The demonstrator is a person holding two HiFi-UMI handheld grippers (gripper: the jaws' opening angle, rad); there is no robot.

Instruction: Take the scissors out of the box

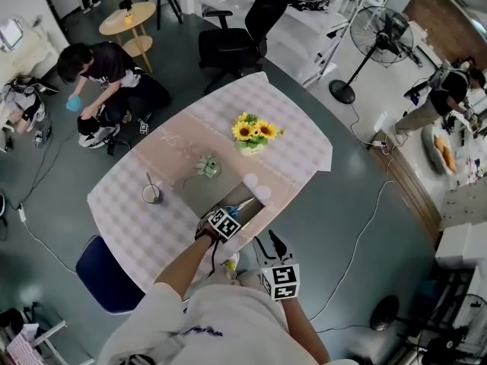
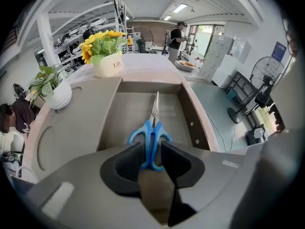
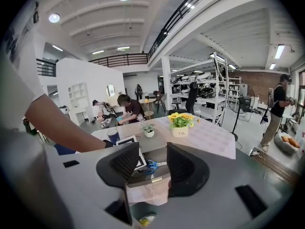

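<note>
**Grip on scissors: slip and snag risks**

Finding: the scissors (image 2: 151,142) lie flat on the floor of the box (image 2: 188,113), blades pointing away from the person, blue handles nearest. The left gripper (image 2: 152,149) points steeply down into the box. Its jaws stand narrowly apart and appear closed on the inner bars of the handles. The right gripper (image 3: 152,151) is held off the table's near edge, jaws apart and empty.

Risks, as judged:
- The hold is on the handle end only. The blades could swing down on lifting, and the scissors may pivot or slide out of the pads.
- The handle bars are smooth and rounded, so a light squeeze may let them slip.
- The box walls stand close on either side. A tilted lift could catch the blade tip on the wall or rim.
- The flower pot (image 2: 107,63) stands just beyond the box and could be struck by a forward swing.
</note>
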